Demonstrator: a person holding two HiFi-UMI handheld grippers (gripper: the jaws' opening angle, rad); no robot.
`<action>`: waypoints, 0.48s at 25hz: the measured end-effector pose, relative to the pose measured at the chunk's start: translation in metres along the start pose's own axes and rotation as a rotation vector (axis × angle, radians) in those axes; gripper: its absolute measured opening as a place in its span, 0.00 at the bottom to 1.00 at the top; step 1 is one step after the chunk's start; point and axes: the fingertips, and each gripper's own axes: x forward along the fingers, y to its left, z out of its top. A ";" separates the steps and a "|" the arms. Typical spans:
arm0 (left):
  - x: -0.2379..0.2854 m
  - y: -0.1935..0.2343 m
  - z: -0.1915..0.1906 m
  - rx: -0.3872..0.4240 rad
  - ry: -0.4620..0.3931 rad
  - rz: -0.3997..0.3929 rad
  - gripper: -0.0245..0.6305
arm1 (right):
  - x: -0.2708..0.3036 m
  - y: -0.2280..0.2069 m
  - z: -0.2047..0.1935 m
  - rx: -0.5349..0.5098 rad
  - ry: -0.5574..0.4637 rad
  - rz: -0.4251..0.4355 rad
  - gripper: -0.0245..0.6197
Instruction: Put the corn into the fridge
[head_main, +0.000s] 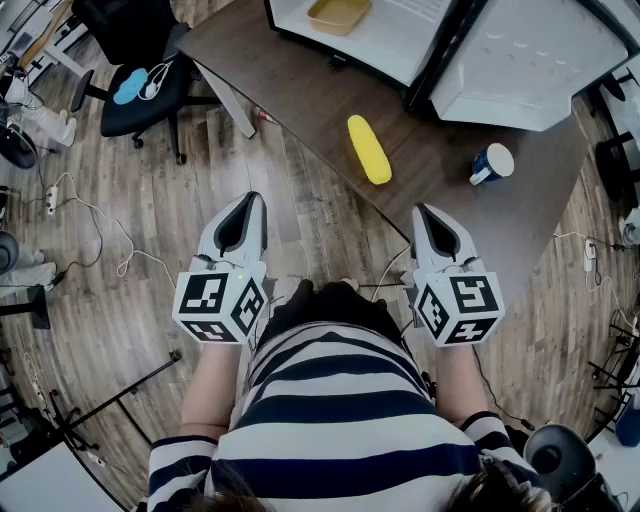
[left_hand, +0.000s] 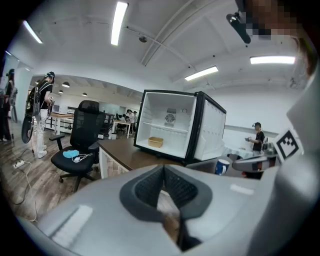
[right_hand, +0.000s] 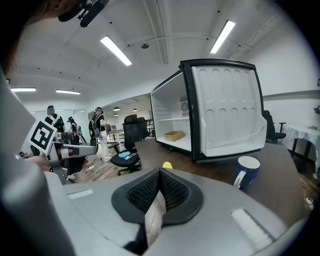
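Head view shows me the corn (head_main: 369, 149) pointing away, ahead-left of my shut, empty right gripper (head_main: 428, 214), farther from the shut left gripper (head_main: 245, 203).

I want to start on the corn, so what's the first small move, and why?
Probably open the right gripper and reach it forward toward the corn. Its jaws are shut and empty, the corn lies untouched on the table ahead, and the fridge stands open.
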 end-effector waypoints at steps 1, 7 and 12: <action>0.001 -0.003 -0.001 0.001 0.002 0.000 0.04 | 0.000 -0.003 -0.001 0.001 0.004 0.001 0.03; 0.008 -0.021 -0.009 0.001 0.016 0.004 0.04 | 0.004 -0.018 -0.009 -0.006 0.025 0.021 0.03; 0.009 -0.026 -0.012 0.011 0.022 0.033 0.04 | 0.011 -0.021 -0.017 -0.004 0.040 0.068 0.03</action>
